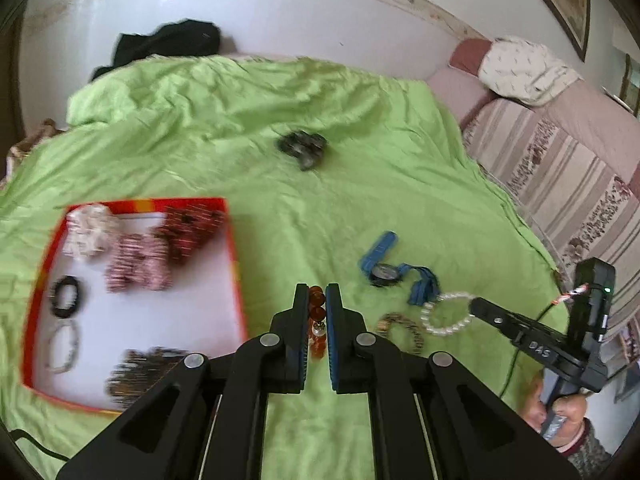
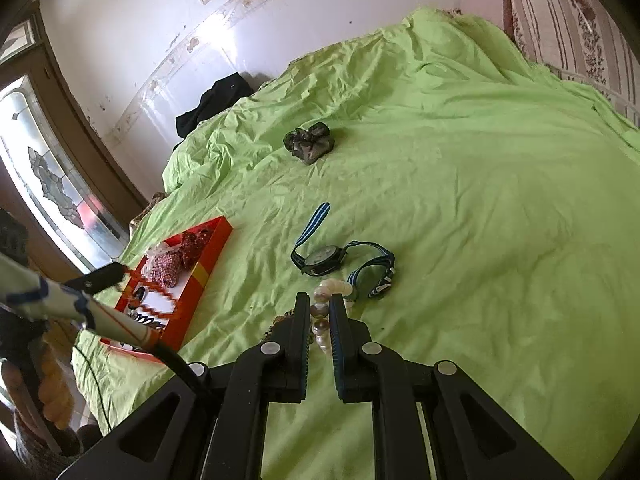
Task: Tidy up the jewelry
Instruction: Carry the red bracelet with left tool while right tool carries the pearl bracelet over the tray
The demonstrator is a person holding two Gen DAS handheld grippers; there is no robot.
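My left gripper (image 1: 317,294) is shut on an amber bead bracelet (image 1: 316,307), held above the green bedsheet just right of the red-rimmed tray (image 1: 234,248). The tray holds scrunchies (image 1: 138,258) and several bracelets. My right gripper (image 2: 320,304) is shut on a white pearl bracelet (image 2: 322,312), which also shows in the left wrist view (image 1: 448,314). A blue-strapped watch (image 2: 324,258) lies just beyond it. A brown beaded bracelet (image 1: 400,326) lies on the sheet between the two grippers.
A dark scrunchie (image 2: 310,142) lies farther out on the green sheet (image 2: 460,200). Black clothing (image 1: 168,46) sits at the wall. A striped sofa (image 1: 560,168) borders the bed on the right. A door with patterned glass (image 2: 44,184) is at left.
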